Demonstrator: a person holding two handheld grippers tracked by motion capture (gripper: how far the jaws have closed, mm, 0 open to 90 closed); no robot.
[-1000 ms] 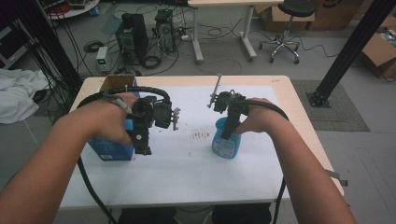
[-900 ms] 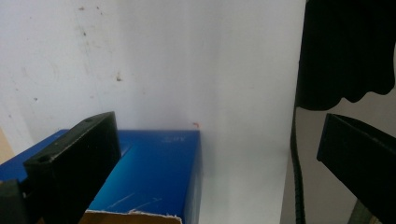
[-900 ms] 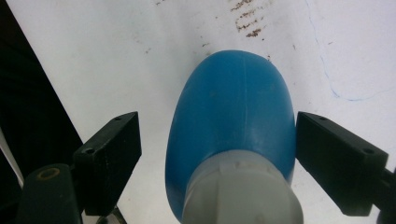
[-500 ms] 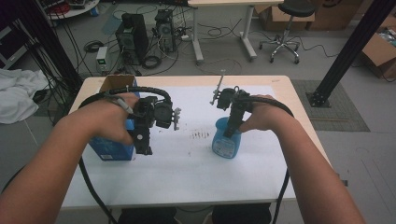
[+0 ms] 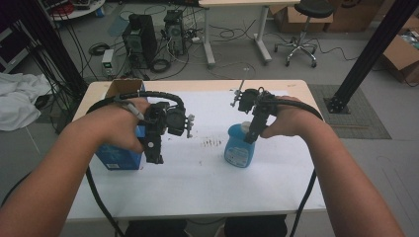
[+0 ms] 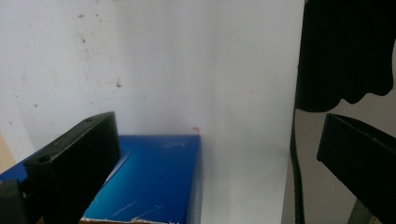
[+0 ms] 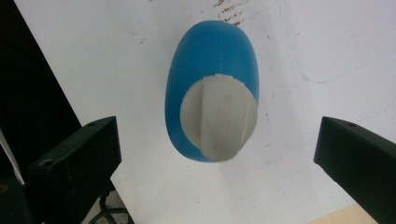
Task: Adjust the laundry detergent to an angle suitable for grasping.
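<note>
The right gripper [image 7: 219, 172] has lifted off the blue bottle [image 5: 239, 145], its fingers just spreading wide; the bottle stands freed on the white worktop [image 5: 207, 177]. The left gripper [image 6: 210, 182] hovers released above the blue box [image 5: 117, 155]. Placement looks done.

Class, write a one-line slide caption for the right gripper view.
Open right tool poised above an upright blue bottle with a white cap on the white table.

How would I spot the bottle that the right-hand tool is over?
Find the white table. On its right half, under the right gripper, stands the bottle: rounded, light blue, with a white cap. The other blue thing, the box at the left, is darker and square-edged.
</note>
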